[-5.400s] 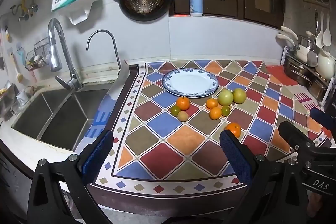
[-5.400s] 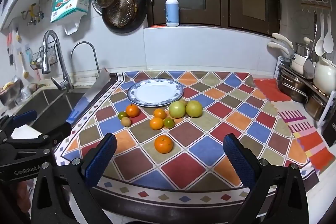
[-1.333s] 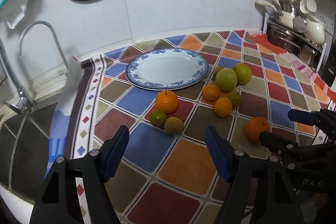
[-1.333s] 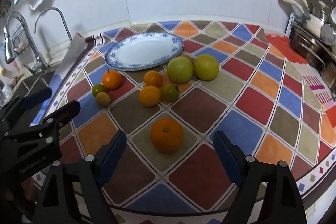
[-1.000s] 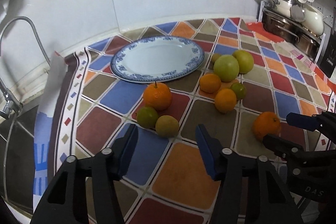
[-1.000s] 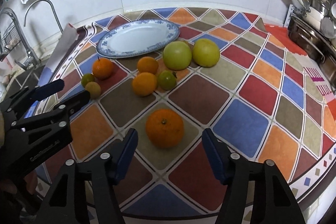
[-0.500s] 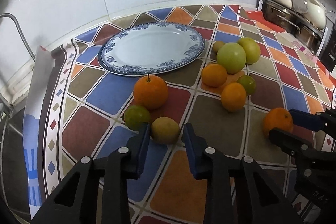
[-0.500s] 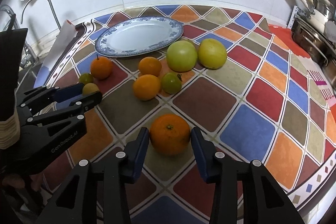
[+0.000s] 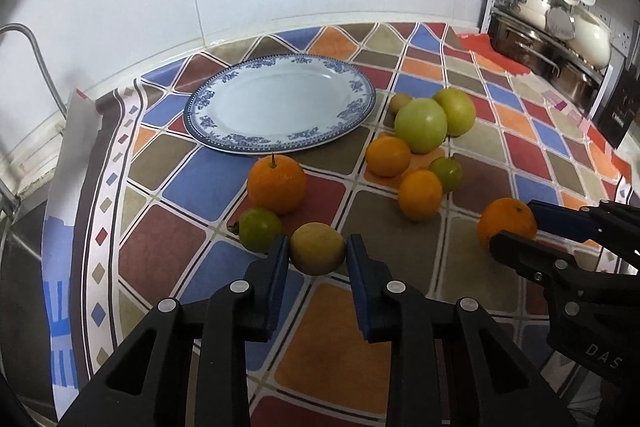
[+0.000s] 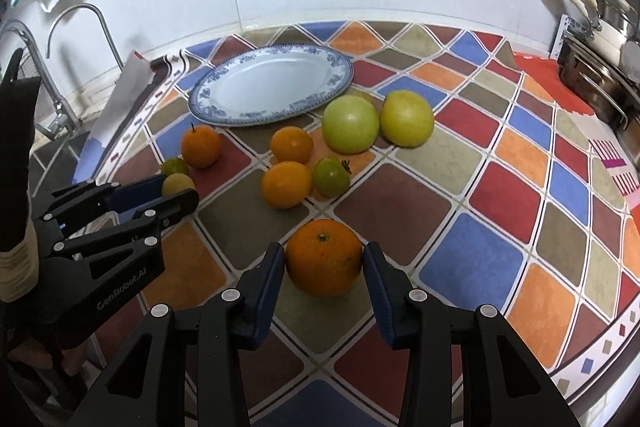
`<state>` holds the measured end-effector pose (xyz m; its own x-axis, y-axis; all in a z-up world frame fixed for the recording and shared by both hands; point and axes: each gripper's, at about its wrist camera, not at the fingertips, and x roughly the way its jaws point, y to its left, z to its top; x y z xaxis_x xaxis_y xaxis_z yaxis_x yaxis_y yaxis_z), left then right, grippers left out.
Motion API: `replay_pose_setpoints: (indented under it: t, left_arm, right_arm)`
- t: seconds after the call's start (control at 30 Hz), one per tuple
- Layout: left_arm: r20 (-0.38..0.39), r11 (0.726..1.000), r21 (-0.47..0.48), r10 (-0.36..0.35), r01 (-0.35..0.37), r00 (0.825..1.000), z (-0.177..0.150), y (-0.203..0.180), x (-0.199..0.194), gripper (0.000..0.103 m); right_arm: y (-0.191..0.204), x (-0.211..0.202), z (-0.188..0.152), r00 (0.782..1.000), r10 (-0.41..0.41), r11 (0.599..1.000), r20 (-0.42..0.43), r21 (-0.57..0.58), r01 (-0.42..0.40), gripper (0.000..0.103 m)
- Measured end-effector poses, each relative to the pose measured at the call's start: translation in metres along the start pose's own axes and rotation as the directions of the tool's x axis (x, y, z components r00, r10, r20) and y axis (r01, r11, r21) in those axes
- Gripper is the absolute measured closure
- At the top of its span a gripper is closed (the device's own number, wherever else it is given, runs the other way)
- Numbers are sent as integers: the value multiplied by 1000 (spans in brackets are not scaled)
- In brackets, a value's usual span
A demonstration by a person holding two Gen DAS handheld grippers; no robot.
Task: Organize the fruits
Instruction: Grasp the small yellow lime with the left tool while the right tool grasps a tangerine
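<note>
While fruits ring it, plate [image 9: 280,107] sits bare

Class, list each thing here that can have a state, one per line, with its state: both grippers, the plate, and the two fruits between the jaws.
left gripper: shut on the yellow-green fruit
right gripper: shut on the large orange
plate: empty, no fruit on it
yellow-green fruit: gripped, on the mat
large orange: gripped, on the mat
</note>
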<state>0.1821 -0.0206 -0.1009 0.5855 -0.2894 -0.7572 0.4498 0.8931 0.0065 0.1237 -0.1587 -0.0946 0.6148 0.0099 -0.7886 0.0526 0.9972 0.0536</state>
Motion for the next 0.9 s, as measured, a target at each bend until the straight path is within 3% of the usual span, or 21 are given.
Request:
replay_pose_setpoints:
  t: [0.33, 0.4, 0.47, 0.53, 0.6, 0.63, 0.73, 0.9]
  left_arm:
    - [77, 991, -106, 95, -87, 993, 6, -11, -37, 73]
    - [93, 985, -134, 119, -106, 988, 8, -14, -44, 73]
    - [93, 980, -157, 138, -122, 986, 6, -15, -47, 73]
    - [87, 974, -174, 162, -145, 983, 2, -17, -49, 73]
    - [79, 970, -176, 185, -169, 980, -3, -21, -51, 73]
    - [74, 968, -177, 195, -180, 978, -5, -23, -51, 73]
    - [61, 963, -183, 211, -197, 976, -9, -25, -52, 73]
    - [29, 954, -207, 228, -217, 973, -16, -21, -49, 73]
  right_arm:
    - [-7, -21, 20, 992, 100, 989, 77, -117, -90, 62]
    - [-9, -28, 25, 987, 127, 983, 98, -145, -112, 71]
    - [-9, -32, 30, 982, 150, 975, 117, -184, -127, 73]
    - [-10, -26, 31, 982, 168, 965, 91, -220, -145, 73]
    - [-18, -17, 27, 979, 197, 965, 47, -185, -186, 72]
    - [-23, -13, 25, 973, 231, 961, 25, -161, -224, 71]
    - [-29, 2, 22, 962, 271, 952, -18, -139, -271, 51]
    - [-27, 24, 24, 963, 264, 949, -52, -163, -269, 51]
